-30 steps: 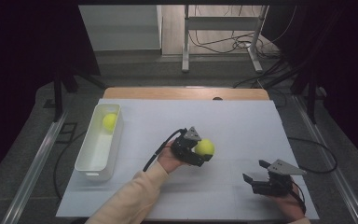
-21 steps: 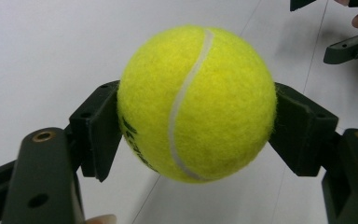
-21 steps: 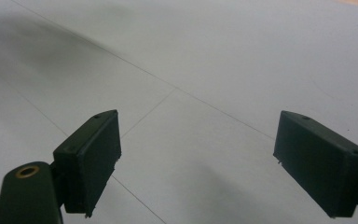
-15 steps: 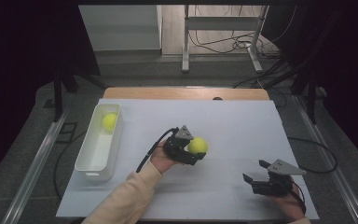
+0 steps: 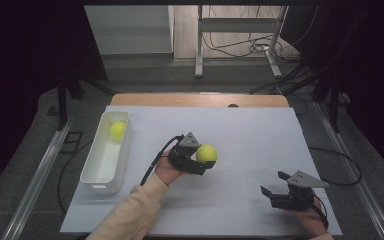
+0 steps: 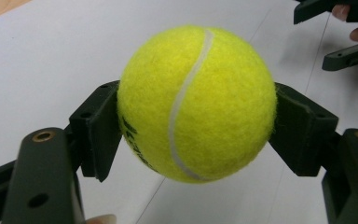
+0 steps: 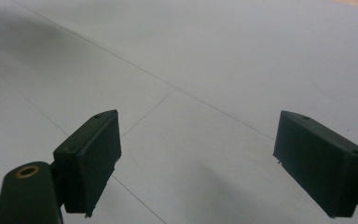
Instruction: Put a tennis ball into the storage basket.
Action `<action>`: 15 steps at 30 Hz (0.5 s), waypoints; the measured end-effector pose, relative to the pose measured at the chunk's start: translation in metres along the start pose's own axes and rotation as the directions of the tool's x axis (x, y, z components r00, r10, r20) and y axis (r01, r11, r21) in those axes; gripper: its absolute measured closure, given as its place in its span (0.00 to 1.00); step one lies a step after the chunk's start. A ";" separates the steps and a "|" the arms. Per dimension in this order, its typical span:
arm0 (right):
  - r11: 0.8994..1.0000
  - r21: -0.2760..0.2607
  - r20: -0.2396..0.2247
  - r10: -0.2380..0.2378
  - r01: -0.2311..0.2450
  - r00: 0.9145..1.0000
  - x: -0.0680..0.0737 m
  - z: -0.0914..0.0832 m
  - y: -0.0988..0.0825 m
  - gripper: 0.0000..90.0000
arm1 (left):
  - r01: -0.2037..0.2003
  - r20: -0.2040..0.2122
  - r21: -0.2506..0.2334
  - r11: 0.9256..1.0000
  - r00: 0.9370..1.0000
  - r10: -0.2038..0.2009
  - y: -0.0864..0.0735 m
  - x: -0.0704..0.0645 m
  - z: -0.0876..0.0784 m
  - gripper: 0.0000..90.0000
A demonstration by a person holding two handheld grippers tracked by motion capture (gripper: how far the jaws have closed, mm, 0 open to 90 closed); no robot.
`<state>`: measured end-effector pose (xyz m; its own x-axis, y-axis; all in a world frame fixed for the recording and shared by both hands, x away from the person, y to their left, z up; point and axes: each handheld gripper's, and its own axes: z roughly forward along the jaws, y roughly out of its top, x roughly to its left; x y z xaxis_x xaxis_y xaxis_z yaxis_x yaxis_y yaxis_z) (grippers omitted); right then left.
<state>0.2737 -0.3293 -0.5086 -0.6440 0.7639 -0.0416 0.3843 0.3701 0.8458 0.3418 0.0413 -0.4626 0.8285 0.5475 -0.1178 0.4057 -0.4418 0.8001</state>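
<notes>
White table sheet (image 5: 260,135), dark room, left gripper (image 5: 200,161) clamping tennis ball (image 5: 206,153) — right gripper (image 5: 275,186) wide, empty

On the counter (image 5: 240,125) a tray (image 5: 94,172) sits at the left side, with a ball (image 5: 117,130) inside it at its far end. Right of the tray, near the middle of the counter, the left gripper (image 5: 200,162) holds a second ball (image 5: 206,154) between its jaws. The right gripper (image 5: 275,184) is well apart from it, at the near right corner.
</notes>
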 end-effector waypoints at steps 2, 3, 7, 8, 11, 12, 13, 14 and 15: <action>1.000 0.000 0.000 0.001 -0.001 1.000 0.000 0.000 0.000 0.17 | 0.001 -0.007 -0.002 1.000 1.000 -0.001 0.000 0.001 -0.003 0.29; 1.000 0.000 -0.001 0.001 -0.001 1.000 0.000 0.000 0.000 0.17 | 0.005 -0.011 -0.006 1.000 1.000 -0.005 -0.001 0.002 -0.005 0.29; 1.000 0.002 0.002 -0.001 0.001 1.000 0.000 0.000 0.000 0.17 | 0.017 -0.024 -0.018 1.000 1.000 -0.017 -0.003 0.006 -0.012 0.29; 1.000 0.002 0.002 -0.001 0.001 1.000 0.000 0.000 0.000 0.17 | 0.017 -0.024 -0.018 1.000 1.000 -0.017 -0.003 0.006 -0.012 0.29; 1.000 0.002 0.002 -0.002 0.002 1.000 0.000 0.000 0.000 0.17 | 0.025 -0.035 -0.019 0.999 0.999 -0.026 -0.005 0.009 -0.017 0.29; 1.000 0.002 0.002 -0.003 0.003 1.000 0.000 0.000 0.000 0.17 | 0.025 -0.035 -0.019 0.999 0.999 -0.026 -0.005 0.009 -0.017 0.29; 1.000 0.002 0.002 -0.003 0.003 1.000 0.000 0.000 0.000 0.17 | 0.028 -0.038 -0.021 0.999 0.999 -0.029 -0.006 0.010 -0.018 0.29; 1.000 0.002 0.002 -0.003 0.003 1.000 0.000 0.000 0.000 0.17 | 0.031 -0.041 -0.021 0.999 0.999 -0.032 -0.007 0.010 -0.019 0.29; 1.000 0.002 0.002 -0.003 0.003 1.000 0.000 0.000 0.000 0.17 | 0.033 -0.045 -0.022 0.999 0.998 -0.034 -0.007 0.011 -0.020 0.29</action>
<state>0.2737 -0.3289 -0.5084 -0.6435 0.7641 -0.0455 0.3837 0.3734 0.8446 0.3402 0.0650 -0.4580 0.7964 0.5931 -0.1183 0.4239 -0.4080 0.8086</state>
